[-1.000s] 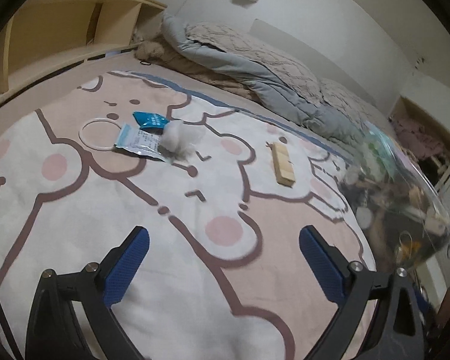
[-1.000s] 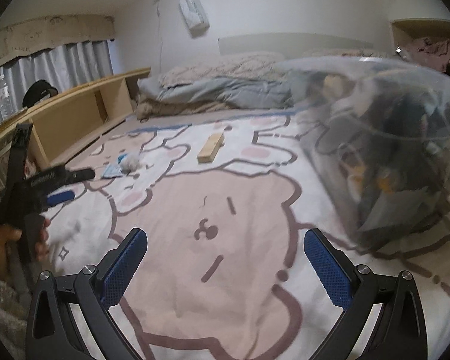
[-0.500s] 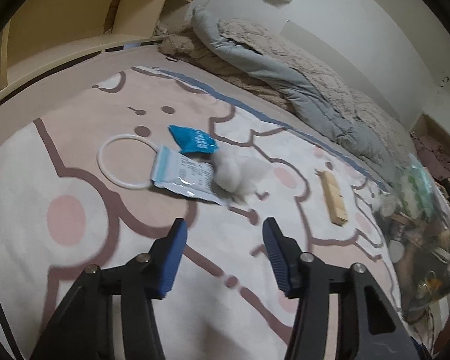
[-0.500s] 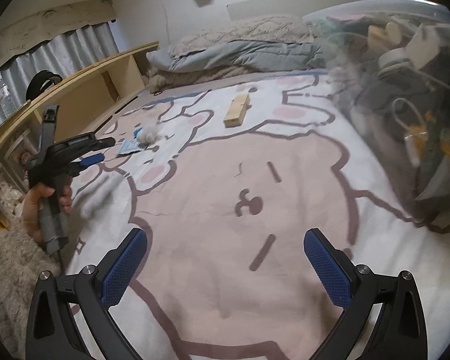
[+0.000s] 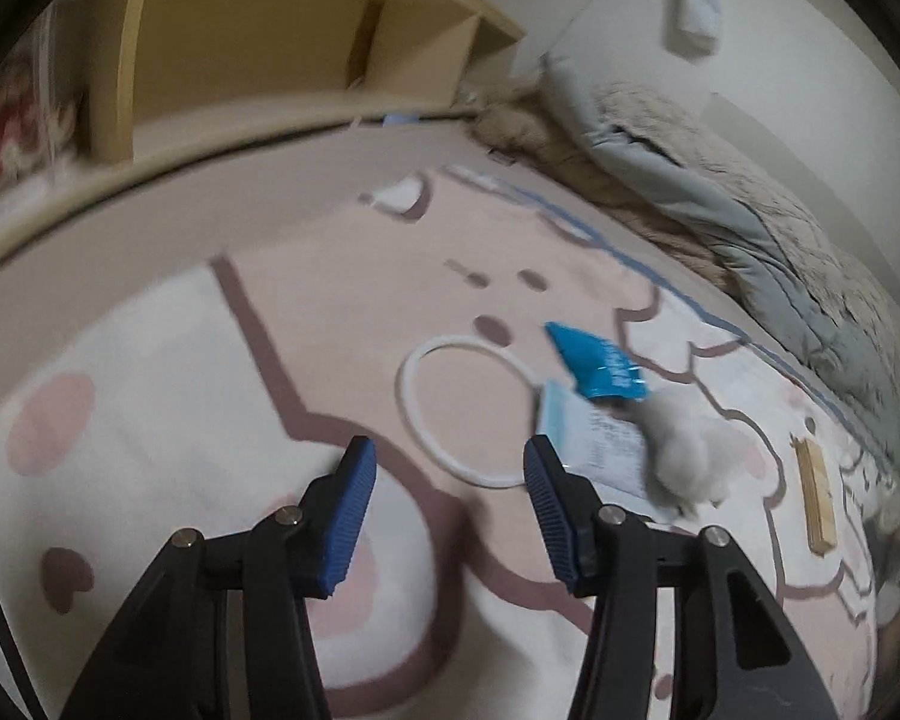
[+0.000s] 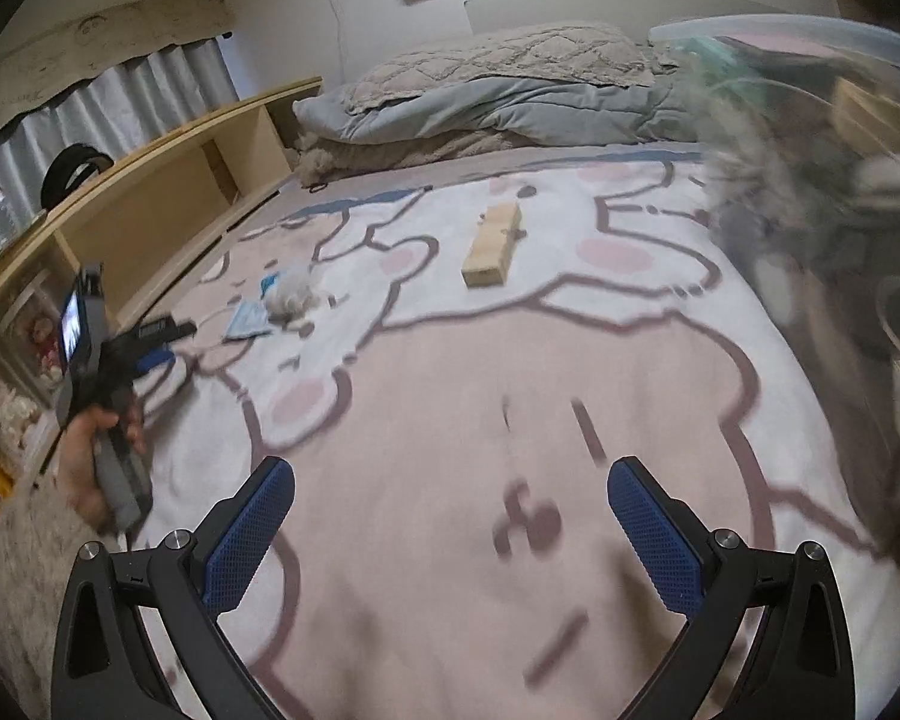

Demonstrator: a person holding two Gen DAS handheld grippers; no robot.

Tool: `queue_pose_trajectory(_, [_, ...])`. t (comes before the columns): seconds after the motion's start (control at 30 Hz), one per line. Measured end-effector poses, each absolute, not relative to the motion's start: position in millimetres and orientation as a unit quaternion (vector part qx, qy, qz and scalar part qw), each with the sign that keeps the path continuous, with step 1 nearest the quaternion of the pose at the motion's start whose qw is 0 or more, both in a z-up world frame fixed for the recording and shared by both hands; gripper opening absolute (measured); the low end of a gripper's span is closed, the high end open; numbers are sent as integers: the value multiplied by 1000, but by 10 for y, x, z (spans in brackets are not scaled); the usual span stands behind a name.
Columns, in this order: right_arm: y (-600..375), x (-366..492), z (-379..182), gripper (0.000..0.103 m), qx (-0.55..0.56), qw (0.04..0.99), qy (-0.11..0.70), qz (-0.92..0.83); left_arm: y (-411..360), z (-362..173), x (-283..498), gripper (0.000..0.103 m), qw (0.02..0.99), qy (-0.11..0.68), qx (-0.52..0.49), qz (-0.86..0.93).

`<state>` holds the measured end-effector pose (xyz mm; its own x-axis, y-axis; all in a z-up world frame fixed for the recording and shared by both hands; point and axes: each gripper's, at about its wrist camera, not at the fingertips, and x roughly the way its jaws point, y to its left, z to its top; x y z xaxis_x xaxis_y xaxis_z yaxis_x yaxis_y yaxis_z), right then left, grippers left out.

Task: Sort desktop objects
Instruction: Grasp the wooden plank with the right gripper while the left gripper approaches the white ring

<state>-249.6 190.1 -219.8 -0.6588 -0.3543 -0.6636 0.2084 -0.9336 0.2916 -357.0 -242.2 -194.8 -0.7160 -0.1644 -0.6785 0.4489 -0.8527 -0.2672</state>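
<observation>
The left claw (image 5: 449,468) is seen partly open and empty above the bed blanket (image 5: 150,360), just short of a white ring (image 5: 411,414). Beside the ring, a pale packet (image 5: 594,444) is partly covered by a blue packet (image 5: 600,369) and a blurred grey fluff ball (image 5: 687,456). A wooden block (image 6: 492,246) lies apart. The right claw (image 6: 450,516) is held wide open, empty. A clear bag (image 6: 822,180) is cut off at the right edge, its contents smeared beyond recognition.

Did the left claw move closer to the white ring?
Yes. The left claw has come forward to the white ring; its right fingertip now overlaps the ring's near edge.
</observation>
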Motion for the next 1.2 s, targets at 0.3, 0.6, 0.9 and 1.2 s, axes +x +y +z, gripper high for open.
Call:
queue_pose_trajectory(0.3, [1658,-3329,-2214,103,406,139,-62,-901,-2483,-2101,-3689,64,157,221,367,-890])
queue_pose_trajectory(0.6, [1473,-4230,-2357,103,427,79,-34,-900,-2133,-2173,-3881,90,172,99,405,-892])
queue_pose_trajectory(0.9, [1311,-4591,-2711,54,460,49,-7,-887,-2317,-2134,-3729,59,190,158,370,-896])
queue_pose_trajectory(1.2, [1403,-4265,-2670,35,437,86,-20,-895,-2481,-2143,-3676,26,204,211,351,-889])
